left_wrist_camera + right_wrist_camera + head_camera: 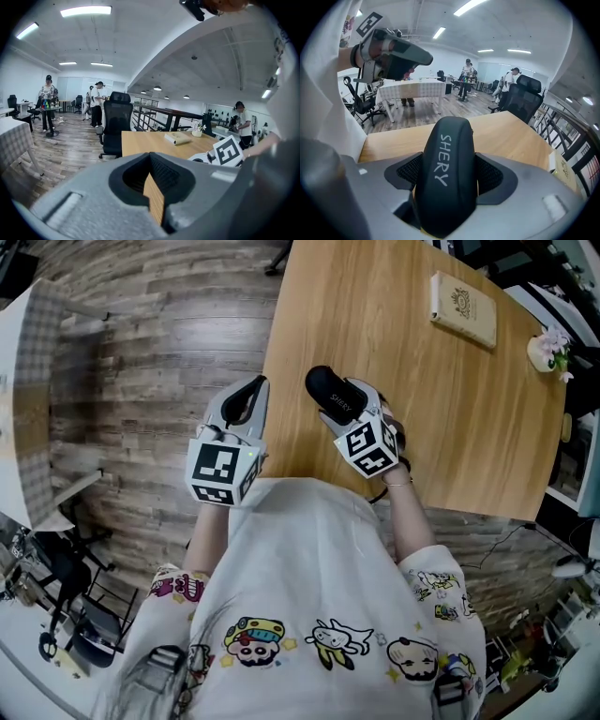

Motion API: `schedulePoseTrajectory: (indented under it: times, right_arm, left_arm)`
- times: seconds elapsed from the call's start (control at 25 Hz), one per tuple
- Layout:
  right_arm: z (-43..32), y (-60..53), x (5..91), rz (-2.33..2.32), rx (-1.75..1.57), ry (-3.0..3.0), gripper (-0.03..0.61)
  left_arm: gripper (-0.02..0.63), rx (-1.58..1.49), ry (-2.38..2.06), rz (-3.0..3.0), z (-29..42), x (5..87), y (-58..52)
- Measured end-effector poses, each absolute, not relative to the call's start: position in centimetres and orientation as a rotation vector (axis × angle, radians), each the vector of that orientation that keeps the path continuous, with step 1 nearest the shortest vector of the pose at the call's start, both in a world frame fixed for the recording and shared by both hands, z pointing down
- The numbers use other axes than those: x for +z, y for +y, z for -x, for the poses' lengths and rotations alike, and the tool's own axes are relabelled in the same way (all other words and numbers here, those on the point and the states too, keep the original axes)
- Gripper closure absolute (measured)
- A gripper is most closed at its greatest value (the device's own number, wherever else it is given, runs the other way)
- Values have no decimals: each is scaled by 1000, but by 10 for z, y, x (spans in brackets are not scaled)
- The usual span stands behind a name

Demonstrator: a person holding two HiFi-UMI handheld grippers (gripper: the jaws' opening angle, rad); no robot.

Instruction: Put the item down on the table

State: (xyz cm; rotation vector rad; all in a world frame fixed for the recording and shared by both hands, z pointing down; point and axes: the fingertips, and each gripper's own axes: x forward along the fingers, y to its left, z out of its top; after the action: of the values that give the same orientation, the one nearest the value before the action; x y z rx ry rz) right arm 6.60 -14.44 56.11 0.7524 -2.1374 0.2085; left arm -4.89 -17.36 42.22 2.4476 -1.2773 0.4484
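Right gripper view had your right gripper (449,176) clamped wide across the black case (446,140), tilted down just above the table (506,136) at centre frame, likely to lay it flat. Your left gripper (248,395) hung closed and empty, left of centre, out of the way.

wooden table (441,409): flat book (463,308) near far edge, flower pot (547,350) beside it.

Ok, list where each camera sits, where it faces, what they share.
Head view: on the head, down at the table; forearms, left tool, right tool.
Left gripper view: on left tool, facing across the table; own jaws.
Right gripper view: on right tool, facing the gripped black case; own jaws.
Shared: tan book, head and left gripper views.
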Motion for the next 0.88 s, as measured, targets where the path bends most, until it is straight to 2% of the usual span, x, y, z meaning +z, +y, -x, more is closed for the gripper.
schedulePoseTrajectory:
  times: [0.88]
  right_arm:
    - [-41,-134,602,-582,199,-2105,218]
  left_arm:
    - [615,448,-1285,-2421,55,429,-176]
